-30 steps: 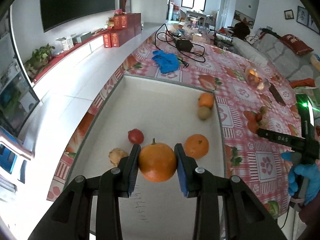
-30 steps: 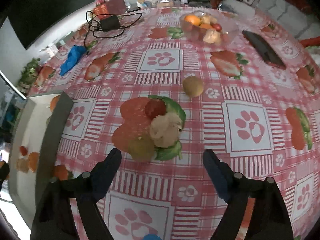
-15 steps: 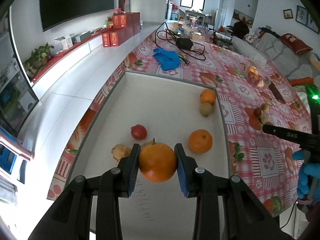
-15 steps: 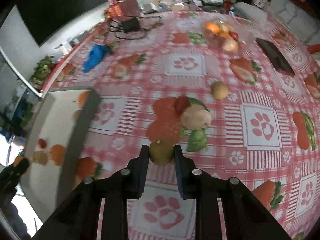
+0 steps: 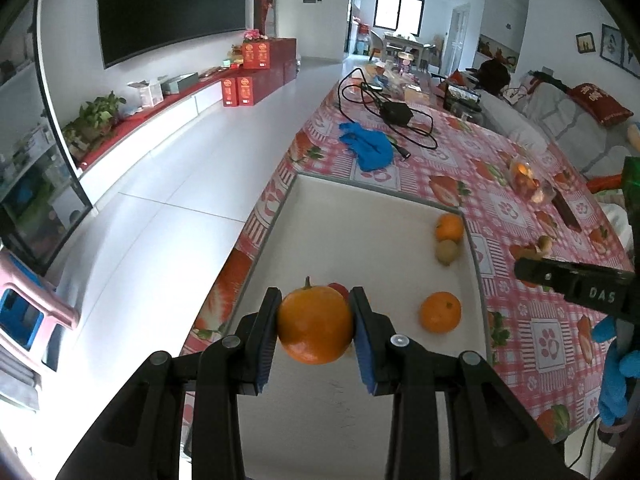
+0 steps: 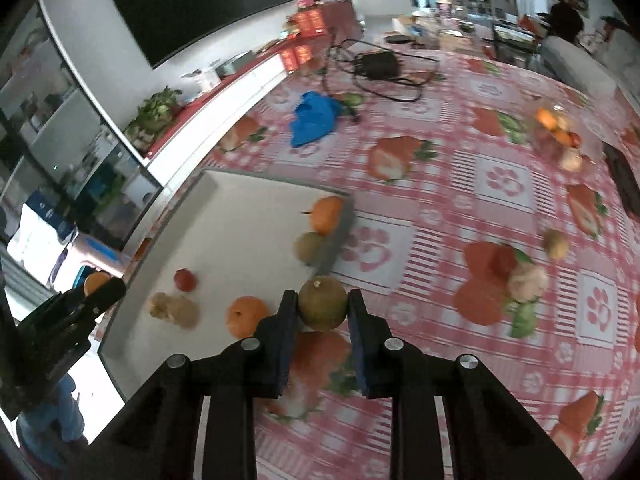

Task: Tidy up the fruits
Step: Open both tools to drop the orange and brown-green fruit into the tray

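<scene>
L claw (image 5: 315,330) grips orange (image 5: 315,330); R claw (image 6: 322,308) grips kiwi (image 6: 322,303).

White floor (image 5: 168,168), wall-mounted television (image 5: 168,4) (dark), sofa (image 5: 568,120).

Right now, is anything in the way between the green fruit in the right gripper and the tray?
Only the tray's raised side wall, which the green fruit in the right gripper must clear. Nothing else visible.
</scene>
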A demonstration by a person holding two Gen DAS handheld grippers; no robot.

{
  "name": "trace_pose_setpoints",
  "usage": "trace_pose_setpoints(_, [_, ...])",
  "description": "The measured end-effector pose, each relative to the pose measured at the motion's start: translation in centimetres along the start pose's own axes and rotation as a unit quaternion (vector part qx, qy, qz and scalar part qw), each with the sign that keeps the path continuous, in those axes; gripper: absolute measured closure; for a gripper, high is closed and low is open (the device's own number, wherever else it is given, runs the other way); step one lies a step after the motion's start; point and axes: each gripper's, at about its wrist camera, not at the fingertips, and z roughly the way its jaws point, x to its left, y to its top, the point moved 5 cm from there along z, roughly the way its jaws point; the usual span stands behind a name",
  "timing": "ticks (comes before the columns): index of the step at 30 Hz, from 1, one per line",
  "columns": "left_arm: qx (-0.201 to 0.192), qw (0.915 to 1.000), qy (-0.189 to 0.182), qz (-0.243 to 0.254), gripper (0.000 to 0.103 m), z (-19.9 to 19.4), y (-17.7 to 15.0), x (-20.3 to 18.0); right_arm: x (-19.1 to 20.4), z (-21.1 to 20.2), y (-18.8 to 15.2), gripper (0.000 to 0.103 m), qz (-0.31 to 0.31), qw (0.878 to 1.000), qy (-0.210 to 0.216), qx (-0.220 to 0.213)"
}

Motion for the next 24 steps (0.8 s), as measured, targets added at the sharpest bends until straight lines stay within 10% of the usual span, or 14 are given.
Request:
trace_pose_setpoints(18, [0.037,0.9992,-0.006,0.015,0.065,2.8,-1.5,-1.4,5.1,4.6,0.1,0.077,-0.046,0.998,0.008,0.046])
trace_pose_setpoints(24, [0.027,0.9995,0.006,0.016,0.027,2.4,-1.3,-1.4,5.1,4.8,0.0,0.076,-0.039,0.997,0.021,0.057])
